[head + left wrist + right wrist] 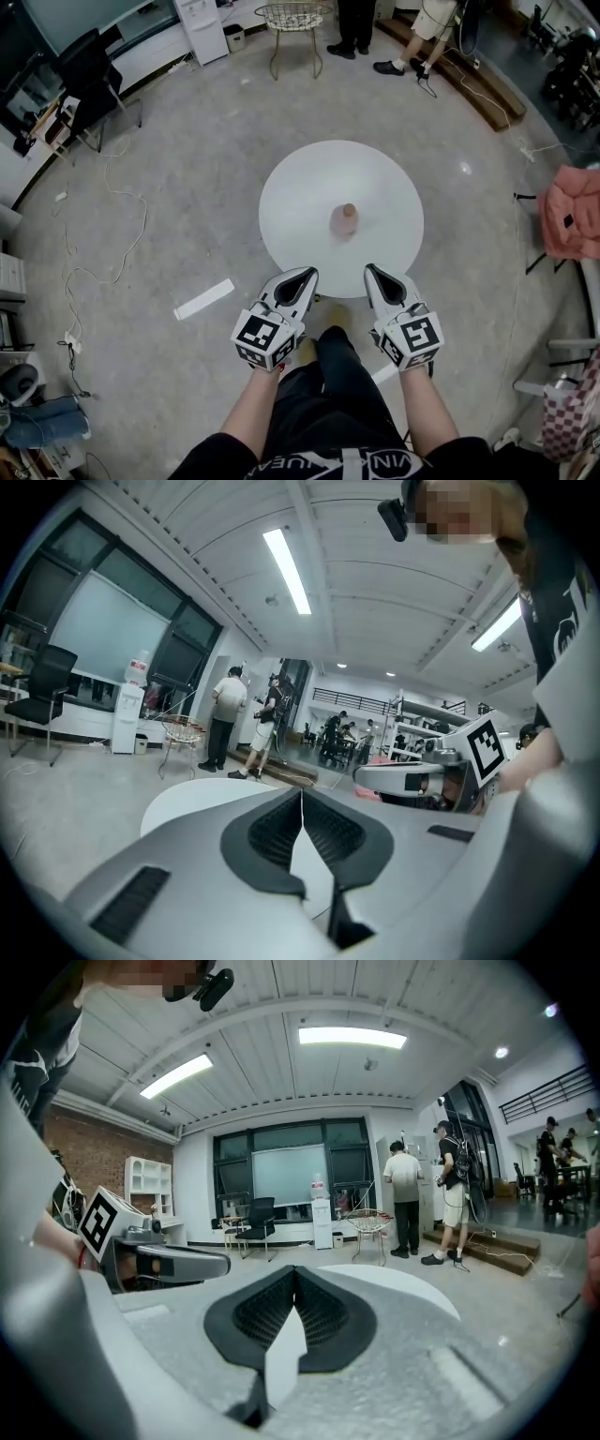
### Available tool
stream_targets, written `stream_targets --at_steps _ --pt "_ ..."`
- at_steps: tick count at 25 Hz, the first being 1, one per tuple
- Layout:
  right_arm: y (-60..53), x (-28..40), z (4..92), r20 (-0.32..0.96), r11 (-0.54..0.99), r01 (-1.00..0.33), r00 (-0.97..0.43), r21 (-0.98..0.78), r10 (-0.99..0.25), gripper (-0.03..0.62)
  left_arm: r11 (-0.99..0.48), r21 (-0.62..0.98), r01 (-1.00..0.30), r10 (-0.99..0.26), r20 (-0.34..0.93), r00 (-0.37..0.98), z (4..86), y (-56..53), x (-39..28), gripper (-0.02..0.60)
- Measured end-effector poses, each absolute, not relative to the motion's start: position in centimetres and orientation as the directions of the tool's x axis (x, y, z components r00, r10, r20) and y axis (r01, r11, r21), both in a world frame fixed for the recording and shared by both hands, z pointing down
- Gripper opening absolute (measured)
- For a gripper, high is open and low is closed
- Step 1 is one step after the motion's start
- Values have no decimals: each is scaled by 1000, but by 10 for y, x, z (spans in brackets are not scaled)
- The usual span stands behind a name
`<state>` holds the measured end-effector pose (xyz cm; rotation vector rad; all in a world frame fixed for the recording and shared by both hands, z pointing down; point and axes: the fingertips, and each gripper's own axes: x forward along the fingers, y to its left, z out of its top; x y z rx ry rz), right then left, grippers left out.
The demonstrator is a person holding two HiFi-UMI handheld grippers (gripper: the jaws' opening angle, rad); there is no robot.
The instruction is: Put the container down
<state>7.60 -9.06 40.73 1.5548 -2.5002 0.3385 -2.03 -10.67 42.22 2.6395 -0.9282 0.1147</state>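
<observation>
Head view: container (344, 219) stands upright on the table (300, 192). We hold left claw (303, 277) and right claw (374, 274) clenched, empty, well clear; placement looks done.

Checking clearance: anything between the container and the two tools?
Nothing. Head view shows only bare white table between the container and the left tool and right tool, both shut, empty.

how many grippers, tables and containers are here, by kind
grippers: 2 (left gripper, right gripper)
table: 1
container: 1
total: 4
</observation>
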Motion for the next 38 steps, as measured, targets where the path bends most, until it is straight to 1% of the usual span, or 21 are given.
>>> stream_targets --at_steps 15,28,38 --pt "-73 88 371 225 437 -893 -450 -106 -864 6 -767 246 -593 -578 138 805 378 -100 -5 14" --pt "-74 103 344 224 477 -871 -490 -116 -842 6 -724 261 -638 -630 126 766 354 -103 -5 14" --pt "-72 103 346 232 508 -853 -522 -123 -821 6 -698 266 -665 -655 136 743 356 -97 -8 14"
